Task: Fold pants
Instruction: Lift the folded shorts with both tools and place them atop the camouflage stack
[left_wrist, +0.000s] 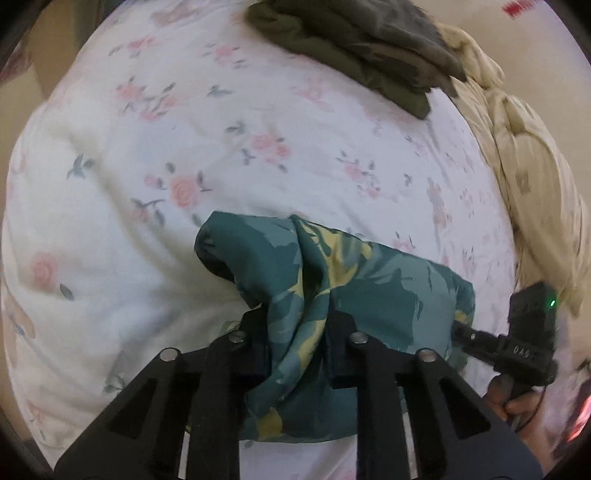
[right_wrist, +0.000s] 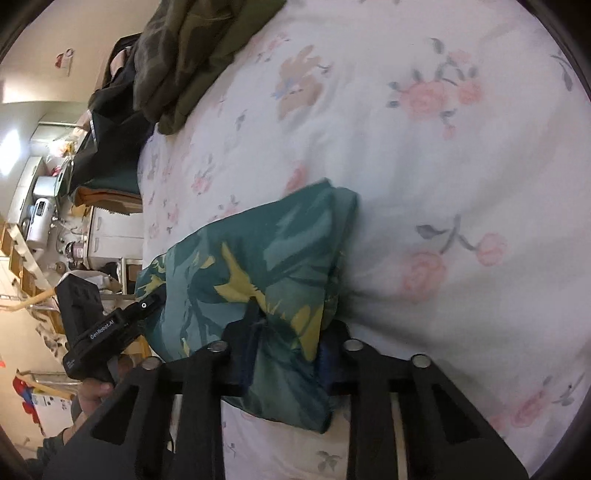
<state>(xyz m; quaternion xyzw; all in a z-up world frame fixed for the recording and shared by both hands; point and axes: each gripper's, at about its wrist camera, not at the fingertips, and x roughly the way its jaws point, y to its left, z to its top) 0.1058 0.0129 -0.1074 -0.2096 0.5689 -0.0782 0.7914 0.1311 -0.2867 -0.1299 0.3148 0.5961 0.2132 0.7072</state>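
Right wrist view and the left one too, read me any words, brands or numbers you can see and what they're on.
"GenRobot.AI": white print on the left tongs' black body.
Pale embossed marks on the right tongs' black body: too blurred to read.
Red shape on the wall: blurred, unreadable.

My pants, teal with yellow leaf print, bunched into a folded bundle, at 6 o'clock in both wrist views, lifted edge gathered.

I am working in a home bedroom: a floral bedsheet covers the bed, with cluttered household shelves beyond.
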